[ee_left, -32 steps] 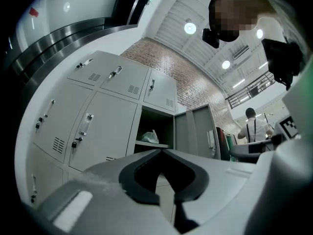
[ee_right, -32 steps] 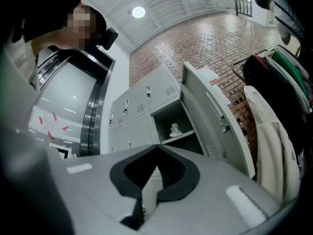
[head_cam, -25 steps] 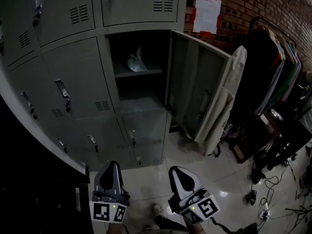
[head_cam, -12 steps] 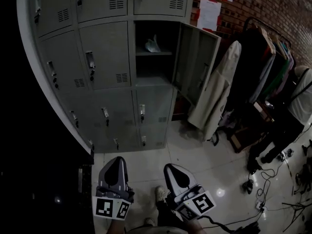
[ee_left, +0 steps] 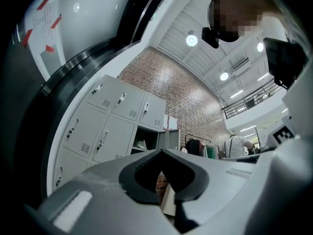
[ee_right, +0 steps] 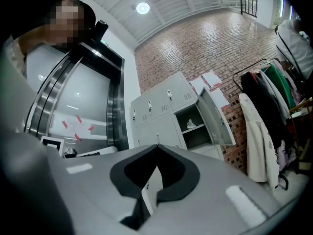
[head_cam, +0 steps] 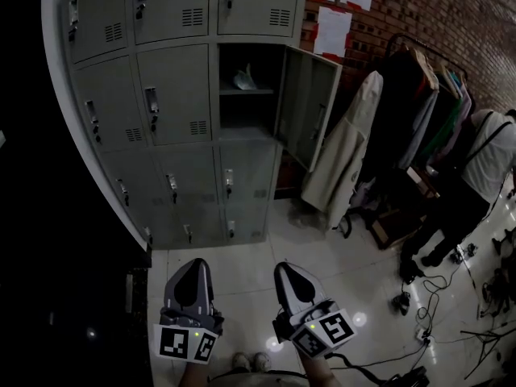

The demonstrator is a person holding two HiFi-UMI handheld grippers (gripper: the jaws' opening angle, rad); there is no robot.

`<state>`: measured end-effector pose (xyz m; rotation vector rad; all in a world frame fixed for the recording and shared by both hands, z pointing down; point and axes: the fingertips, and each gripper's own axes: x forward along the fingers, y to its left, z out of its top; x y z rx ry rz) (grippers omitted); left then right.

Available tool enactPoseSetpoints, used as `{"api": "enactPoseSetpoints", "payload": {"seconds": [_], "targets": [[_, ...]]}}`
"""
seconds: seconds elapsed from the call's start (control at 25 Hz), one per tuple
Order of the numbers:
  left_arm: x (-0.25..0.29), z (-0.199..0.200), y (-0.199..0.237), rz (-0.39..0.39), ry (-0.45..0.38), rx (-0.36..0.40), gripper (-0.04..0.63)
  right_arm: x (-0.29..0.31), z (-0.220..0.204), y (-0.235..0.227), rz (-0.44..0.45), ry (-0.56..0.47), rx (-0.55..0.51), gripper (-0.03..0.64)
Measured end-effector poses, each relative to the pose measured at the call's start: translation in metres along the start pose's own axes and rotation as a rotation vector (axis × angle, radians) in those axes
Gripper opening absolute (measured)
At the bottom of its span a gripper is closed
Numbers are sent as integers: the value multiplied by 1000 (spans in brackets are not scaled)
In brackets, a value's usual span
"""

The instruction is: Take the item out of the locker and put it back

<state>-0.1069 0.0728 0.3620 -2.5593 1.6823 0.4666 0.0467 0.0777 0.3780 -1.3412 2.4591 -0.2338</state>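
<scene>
Grey metal lockers (head_cam: 173,95) recede since earlier; white crumpled bag (head_cam: 243,79) sits shelved at twelve o'clock, so I keep left gripper (head_cam: 193,264) and right gripper (head_cam: 290,269) clenched, empty.

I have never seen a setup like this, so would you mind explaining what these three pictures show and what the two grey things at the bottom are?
There is no robot here: a person holds a hand-held gripper in each hand. The head view comes from a camera on the person's head. It looks down at the left gripper and the right gripper above the floor. The other two pictures come from cameras that ride on each gripper and look along its jaws. Both pairs of jaws are shut and hold nothing. Ahead stands a bank of grey lockers. One door is open, and a pale, crumpled item lies on the shelf inside. To the right, coats hang in front of a brick wall.
</scene>
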Motion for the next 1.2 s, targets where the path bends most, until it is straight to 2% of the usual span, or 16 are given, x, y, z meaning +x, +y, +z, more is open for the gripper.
{"api": "enactPoseSetpoints", "payload": {"seconds": [0.12,0.28,0.4,0.52,0.76,0.92,1.2], "targets": [[-5,-9,-12,-7,17,-12,6,-12,3,0,-13,-10,10,2],[-1,-12,-31,-38,11,-38,6,-26,11,-7,-42,-7,-53,2],[1,-5,-41,-59,-4,-24,5,-35,19,-10,-53,-35,-25,2],[2,3,-43,-61,-22,-16,6,-39,26,-2,-32,-65,-7,2],[2,3,-48,-76,-28,-23,6,-46,21,-1,-29,-42,-36,2],[-2,0,-52,-78,-23,-29,5,-49,32,0,-16,-79,-11,2],[-8,9,-39,-57,-39,-37,6,-45,26,-2,-28,-43,-41,2]]}}
